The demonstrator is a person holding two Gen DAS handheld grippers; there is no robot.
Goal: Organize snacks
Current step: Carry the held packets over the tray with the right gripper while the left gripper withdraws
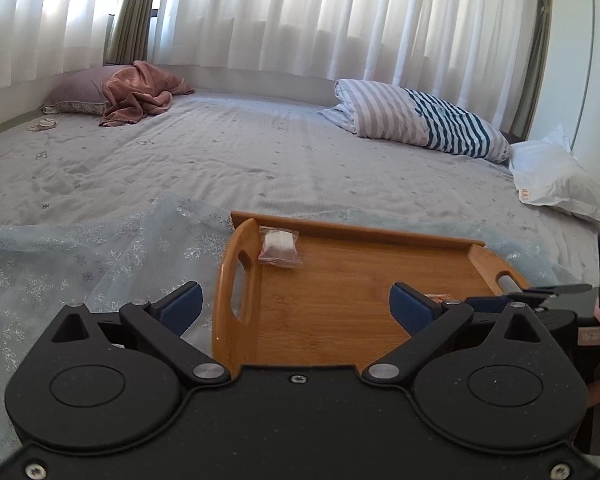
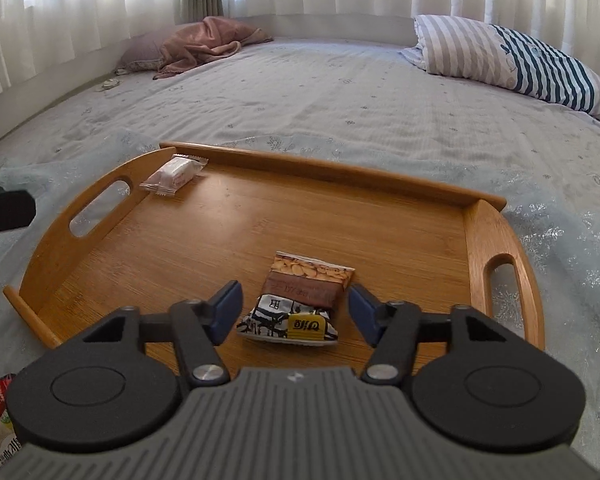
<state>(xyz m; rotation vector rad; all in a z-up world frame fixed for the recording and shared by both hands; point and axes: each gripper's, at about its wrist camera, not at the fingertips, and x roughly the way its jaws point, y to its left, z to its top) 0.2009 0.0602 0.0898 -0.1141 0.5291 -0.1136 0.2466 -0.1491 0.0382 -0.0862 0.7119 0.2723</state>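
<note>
right gripper [image 2: 294, 312]: open, nothing gripped, peanut packet [image 2: 300, 300] lies loose between its fingers on tray [image 2: 380, 184] | left gripper [image 1: 296, 308]: open, empty | far corner: white candy [image 2: 172, 176] | step: placing; next, likely fetch another snack

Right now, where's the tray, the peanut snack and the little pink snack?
tray [image 2: 228, 236], right wrist view, bare floor
peanut snack [image 2: 300, 298], right wrist view, wrapper middle
little pink snack [image 2: 175, 174], right wrist view, wrapper middle

Left gripper [image 1: 296, 300], right gripper [image 2: 296, 312] — black bodies, blue pads, silver pivots.
</note>
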